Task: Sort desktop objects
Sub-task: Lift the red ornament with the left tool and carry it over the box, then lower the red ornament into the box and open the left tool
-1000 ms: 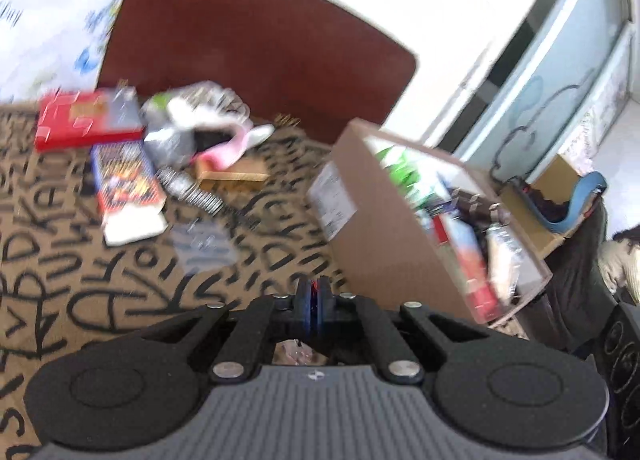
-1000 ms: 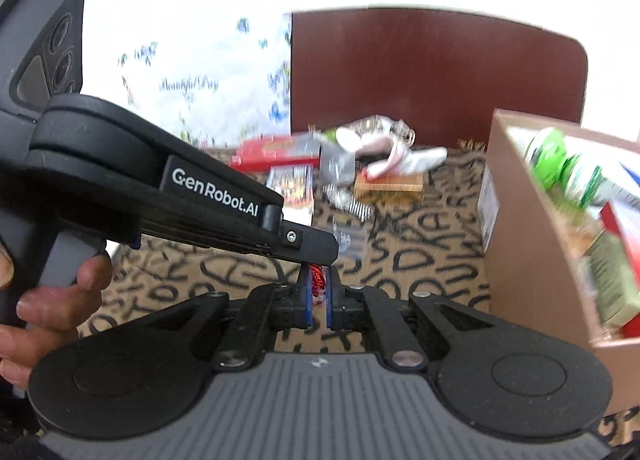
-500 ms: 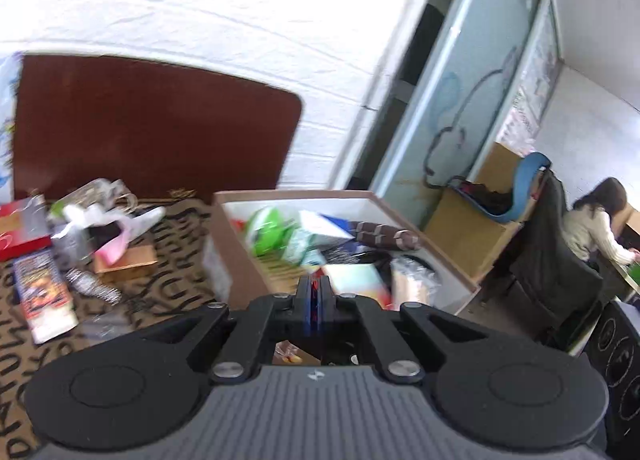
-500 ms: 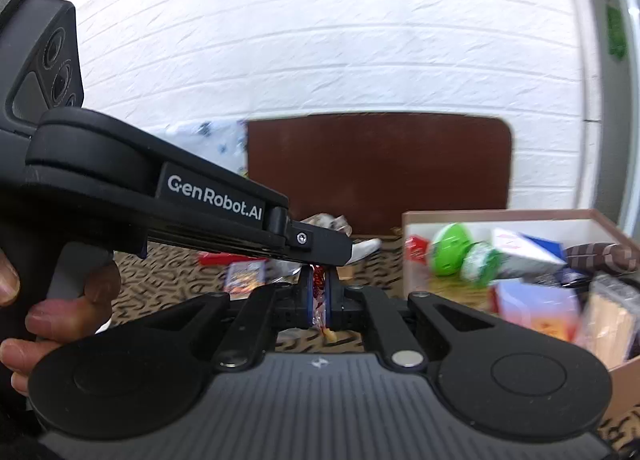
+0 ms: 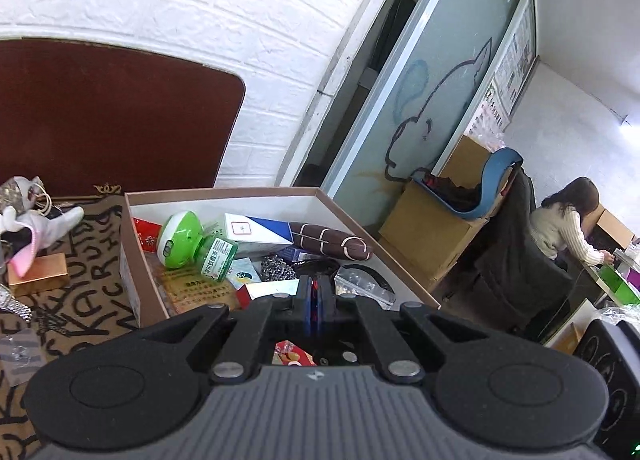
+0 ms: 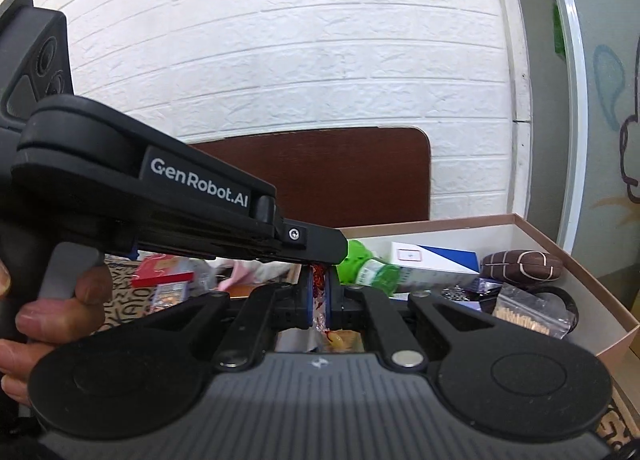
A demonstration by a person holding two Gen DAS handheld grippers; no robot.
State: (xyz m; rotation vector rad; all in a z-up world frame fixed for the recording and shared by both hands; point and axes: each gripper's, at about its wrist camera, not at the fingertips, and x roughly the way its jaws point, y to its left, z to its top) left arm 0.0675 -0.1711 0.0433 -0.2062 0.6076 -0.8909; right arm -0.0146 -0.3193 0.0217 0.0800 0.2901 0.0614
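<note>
While both grippers are held over the near end of the cardboard box (image 6: 580, 284), the relation that governs the coming move is found at the right gripper (image 6: 319, 296): a red foil snack packet (image 6: 319, 280) is clamped edge-on between its closed fingers, its long axis running vertically, with the lower end hanging below the pads. The open box is seen ahead of and beneath these fingers, extending to their right; the green round gadget (image 6: 356, 252) and the blue-and-white carton (image 6: 436, 258) lie just beyond the fingertips. The right gripper is therefore judged to be the one placed for release into the box.

The left gripper (image 5: 315, 302) is recorded as pinched shut; whether the sliver of red between its pads is a held item cannot be told. Its tip is seen in the right wrist view crossing directly above the packet, touching or nearly so. A second red packet (image 5: 292, 352) is visible beneath its fingers.

Against the frames of one second ago, both views are found to have swung from the lettered cloth (image 5: 80, 300) and its scattered items toward the box, which now fills the area ahead of the fingers. The packet is unchanged in the right grip.
</note>
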